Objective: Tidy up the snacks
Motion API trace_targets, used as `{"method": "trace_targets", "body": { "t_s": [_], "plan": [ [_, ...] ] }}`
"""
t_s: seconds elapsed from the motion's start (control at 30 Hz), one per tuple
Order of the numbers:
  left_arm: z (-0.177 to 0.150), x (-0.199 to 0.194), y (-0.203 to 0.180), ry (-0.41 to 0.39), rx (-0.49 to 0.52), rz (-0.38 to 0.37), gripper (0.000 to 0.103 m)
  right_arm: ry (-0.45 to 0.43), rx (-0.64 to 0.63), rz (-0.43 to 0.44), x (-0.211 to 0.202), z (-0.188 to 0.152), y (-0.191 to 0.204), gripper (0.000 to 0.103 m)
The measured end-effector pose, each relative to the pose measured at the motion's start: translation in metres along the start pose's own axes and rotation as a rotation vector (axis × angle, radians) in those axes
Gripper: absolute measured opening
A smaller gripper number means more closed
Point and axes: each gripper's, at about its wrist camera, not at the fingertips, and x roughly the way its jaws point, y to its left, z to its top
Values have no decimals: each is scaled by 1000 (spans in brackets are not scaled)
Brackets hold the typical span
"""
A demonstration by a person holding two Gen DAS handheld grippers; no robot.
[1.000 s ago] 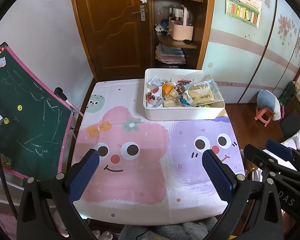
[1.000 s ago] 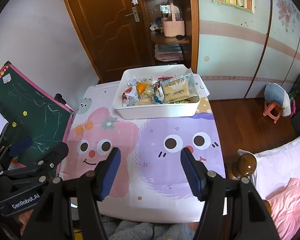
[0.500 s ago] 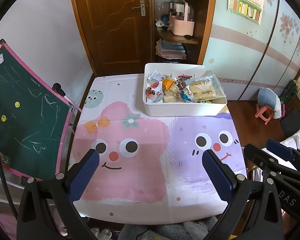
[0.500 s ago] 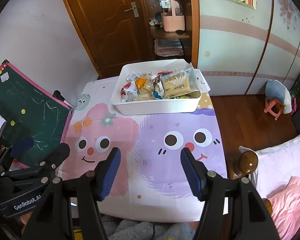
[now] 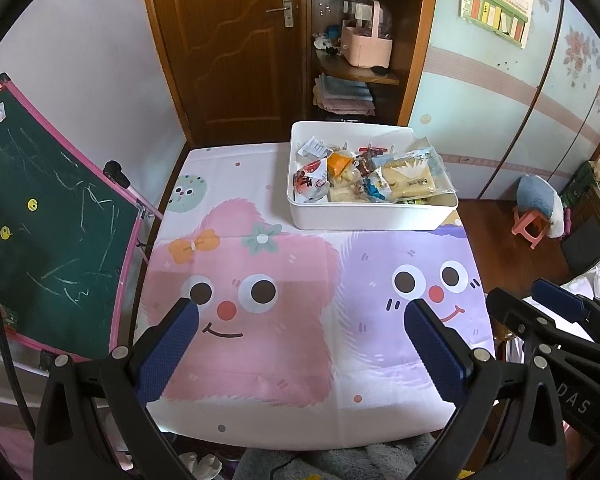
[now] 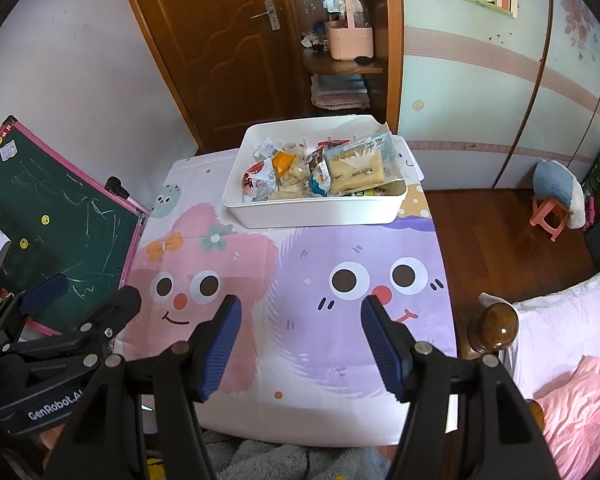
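A white bin [image 5: 364,218] [image 6: 320,212] stands at the far right of a table covered by a pink and purple cartoon cloth [image 5: 300,300] [image 6: 300,280]. It holds several wrapped snacks, among them a large pale cracker pack [image 5: 410,178] [image 6: 362,168] and a red and white packet [image 5: 310,180] [image 6: 258,178]. My left gripper [image 5: 300,346] is open and empty above the near edge of the table. My right gripper [image 6: 300,344] is open and empty beside it, also over the near edge. Both are well short of the bin.
A green chalkboard with a pink frame [image 5: 40,216] [image 6: 52,216] leans at the table's left. A brown door [image 5: 228,40] and a shelf with a pink basket [image 5: 366,44] stand behind. A bed post [image 6: 498,326] and pink bedding [image 6: 572,400] lie to the right.
Both grippers have moved up and slightly back, so the table and bin sit lower in each view. Both stay open.
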Motion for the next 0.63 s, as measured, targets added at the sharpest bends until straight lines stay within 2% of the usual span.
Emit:
{"method": "trace_targets", "body": {
  "t_s": [0.63],
  "plan": [
    [1, 1, 0, 0, 1, 1, 102, 8, -6, 4, 5, -2, -2, 63]
  ]
}}
